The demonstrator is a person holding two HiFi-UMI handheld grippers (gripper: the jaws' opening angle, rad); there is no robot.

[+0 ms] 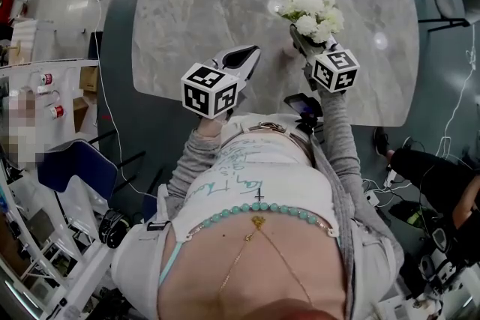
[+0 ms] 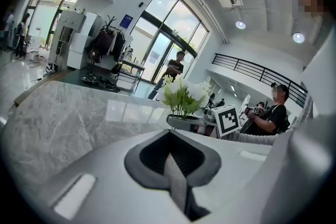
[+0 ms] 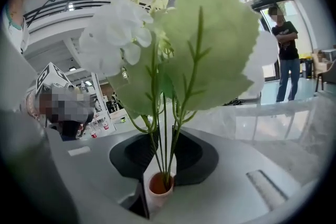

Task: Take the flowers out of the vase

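While the person stands at the near edge of a grey marble-patterned table [image 1: 210, 4], seen from above, each hand holds a gripper out over it. The right gripper [image 1: 298, 37] has its two dark jaws closed on a small pale pink vase [image 3: 159, 189] with a reddish-brown inside. In the right gripper view the vase sits squeezed between the jaws at their base, mouth facing the camera.

A bunch of white flowers [image 1: 311, 10] stands in that vase, its thin green stems [image 3: 164, 139] going down into the mouth. A broad green leaf [image 3: 207, 34] and a white bloom fill most of that view. From above, the flowers rise just beyond the right gripper's black-and-white marker cube [image 1: 335, 70], over the table's right half. No view shows whether the vase touches the tabletop.

The left gripper [image 1: 251, 52] hangs to the left of the flowers, apart from them. In its own view its jaws are pressed together with nothing between them, and the flowers [image 2: 184, 94] stand beyond.
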